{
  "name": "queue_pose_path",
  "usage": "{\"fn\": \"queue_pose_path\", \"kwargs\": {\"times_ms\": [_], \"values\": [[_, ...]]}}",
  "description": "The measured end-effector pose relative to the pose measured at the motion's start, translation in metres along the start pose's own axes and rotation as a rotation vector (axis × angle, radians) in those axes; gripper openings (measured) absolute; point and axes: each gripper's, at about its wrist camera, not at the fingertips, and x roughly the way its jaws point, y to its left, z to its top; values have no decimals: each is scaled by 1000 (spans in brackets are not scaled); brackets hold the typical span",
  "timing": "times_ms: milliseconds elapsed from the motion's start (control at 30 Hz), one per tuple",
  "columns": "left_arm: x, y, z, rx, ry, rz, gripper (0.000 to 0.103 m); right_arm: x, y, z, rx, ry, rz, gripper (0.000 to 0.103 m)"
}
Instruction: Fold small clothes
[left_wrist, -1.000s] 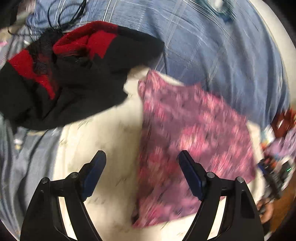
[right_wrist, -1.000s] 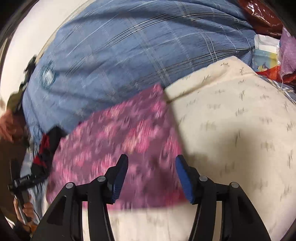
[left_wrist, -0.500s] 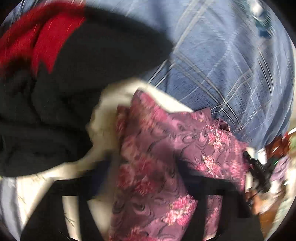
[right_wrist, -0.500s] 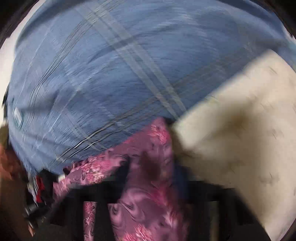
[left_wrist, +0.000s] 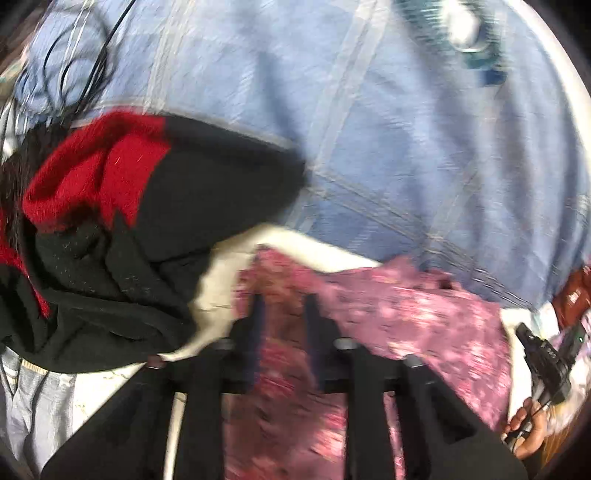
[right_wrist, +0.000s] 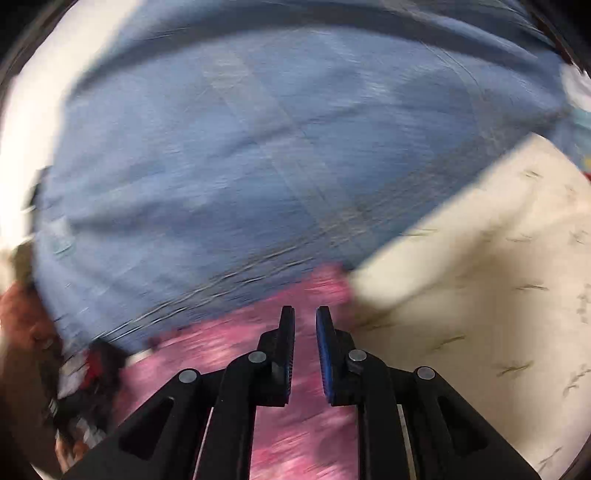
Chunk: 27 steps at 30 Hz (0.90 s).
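Left and right wrist views, both blurred by motion. The pink floral cloth (left_wrist: 424, 317) lies on a cream patterned sheet (right_wrist: 480, 302), its far edge against a blue checked cover (left_wrist: 406, 147) that fills the upper part of both views. In the left view the left gripper (left_wrist: 282, 306) stands over the near left part of the cloth; its fingers (left_wrist: 256, 314) are a narrow way apart and opening, the cloth shows in the gap between them, and the blur does not let one tell whether the pads press on it. To the left of the cloth, and just beside its corner, a black and red garment (left_wrist: 147, 221) lies heaped, with a thin black cord (left_wrist: 74, 74) on the cover behind it. At the right edge of this view a hand (left_wrist: 528, 435) holds the other device. In the right view the right gripper (right_wrist: 304, 321) is above the same cloth (right_wrist: 295, 424) near its right edge, where it meets the cream sheet; its blue-padded fingers (right_wrist: 321, 350) are a small gap apart and opening, and the cloth is seen beneath the gap, not pinched in it.
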Motion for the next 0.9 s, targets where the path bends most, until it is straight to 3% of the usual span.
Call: {"fn": "queue_pose_path", "kwargs": {"times_ms": [33,100,133,167,233,267,333,367,467,533,600,633,700,733,800,900], "values": [[-2,-6,-3,1,0,-27,51,-1,8,-5,-24,14,35,16],[5,-18,-15,33,25,-57,51,2,25,-22,-72,70,113,17],[14,-21,-21,51,49,-44,51,9,32,-29,-100,97,111,17],[29,-25,-27,67,79,-19,51,17,36,-38,-132,131,93,16],[54,-18,-42,89,140,49,47,46,33,-58,-186,223,-38,10],[51,-20,-45,127,95,75,44,44,33,-59,-190,187,-25,9],[41,-24,-45,158,95,88,43,35,30,-53,-133,181,-15,12],[34,-25,-45,153,102,61,43,26,28,-50,-101,161,1,17],[2,-25,-56,164,79,-34,44,-10,14,-44,-67,83,44,17],[-12,-23,-70,198,59,-53,48,-29,2,-52,-69,59,41,17],[1,-22,-85,217,101,-22,48,-16,-9,-61,-89,126,-62,13],[12,-20,-92,225,132,-1,48,-14,-20,-69,-81,139,-51,7],[11,-27,-83,238,103,12,46,-30,-28,-67,-10,100,-24,6],[5,-27,-82,219,109,5,46,-39,-27,-67,26,82,-8,16],[-16,-19,-85,188,100,-69,46,-57,-19,-72,9,48,12,18],[-20,-6,-102,165,94,-72,50,-65,-14,-98,-41,70,-7,23]]}}
